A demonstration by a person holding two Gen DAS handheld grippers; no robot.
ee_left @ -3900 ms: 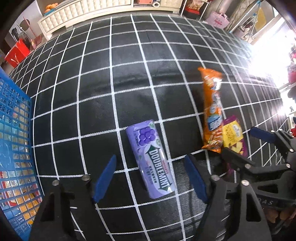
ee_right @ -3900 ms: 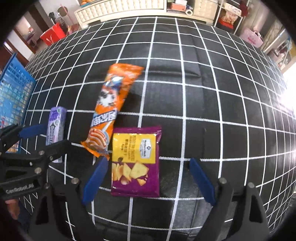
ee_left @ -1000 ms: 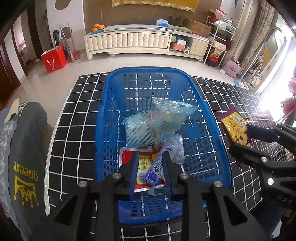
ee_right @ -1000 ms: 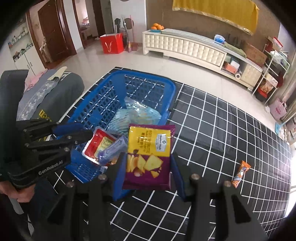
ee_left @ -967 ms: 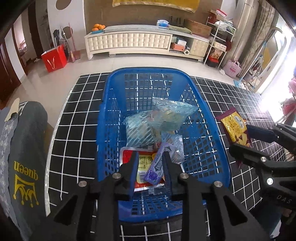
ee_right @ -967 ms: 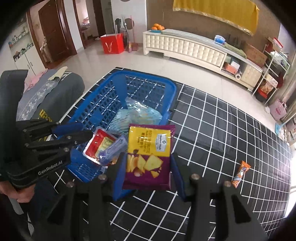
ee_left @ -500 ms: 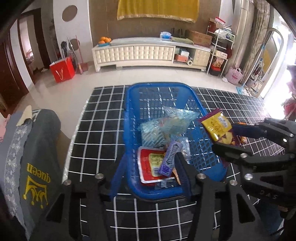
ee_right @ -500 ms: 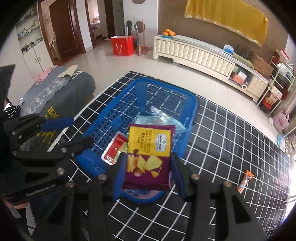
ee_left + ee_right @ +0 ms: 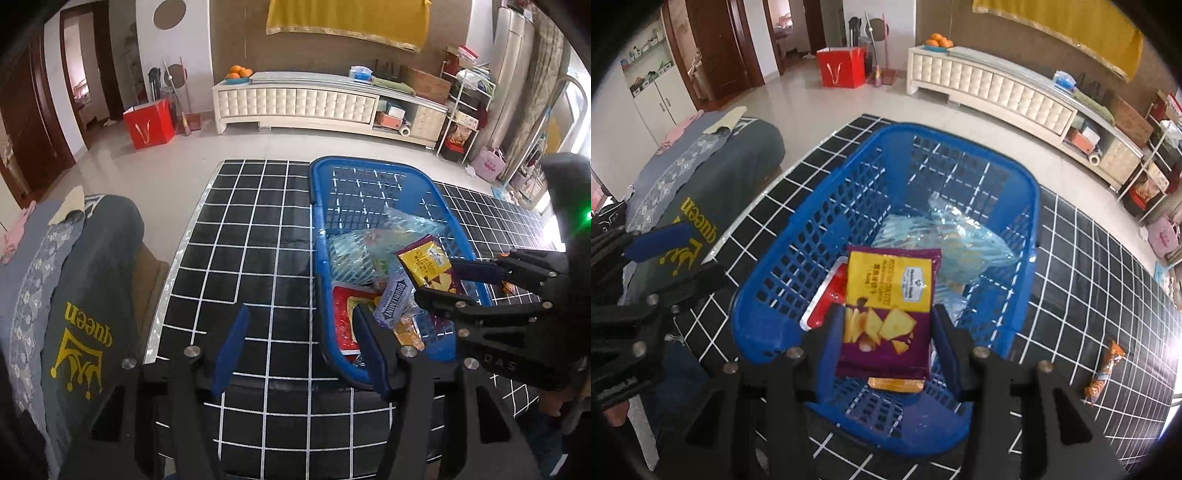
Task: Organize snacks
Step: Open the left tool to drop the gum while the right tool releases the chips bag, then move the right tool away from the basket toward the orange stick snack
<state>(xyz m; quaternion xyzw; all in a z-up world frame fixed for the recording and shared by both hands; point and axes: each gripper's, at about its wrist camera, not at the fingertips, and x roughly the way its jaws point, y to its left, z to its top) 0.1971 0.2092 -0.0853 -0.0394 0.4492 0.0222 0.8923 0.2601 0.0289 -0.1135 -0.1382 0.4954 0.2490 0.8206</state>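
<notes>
Both tongs are out over the near end of the blue basket (image 9: 1030, 206). Right gripper (image 9: 884, 339) pinches a purple-and-yellow chip bag (image 9: 886, 295) by its lower edges, the bag standing flat and facing the camera, its top reaching over the basket's inside. Held this way, above the rim and over the open mesh floor, it looks ready to be let go so that it falls among what is already in there. Left gripper (image 9: 299, 350) is spread wide with nothing between its blue pads (image 9: 231, 343), hanging at 9 o'clock of the basket over the black grid-patterned cloth (image 9: 243, 236); empty and off to one side, it leaves the drop path free.

Inside the basket, seen from the left wrist, a purple Doublemint gum pack (image 9: 393, 301) lies tilted on a red-rimmed packet (image 9: 341, 314), with clear blue-striped bags (image 9: 351, 254) behind them toward 12 o'clock. One snack is still outside: an orange wrapped bar (image 9: 1106, 373) on the cloth at 3 o'clock of the basket, well apart from it. Judging by that, the job is nearly done, with the chip bag to release and the orange bar left to fetch.
</notes>
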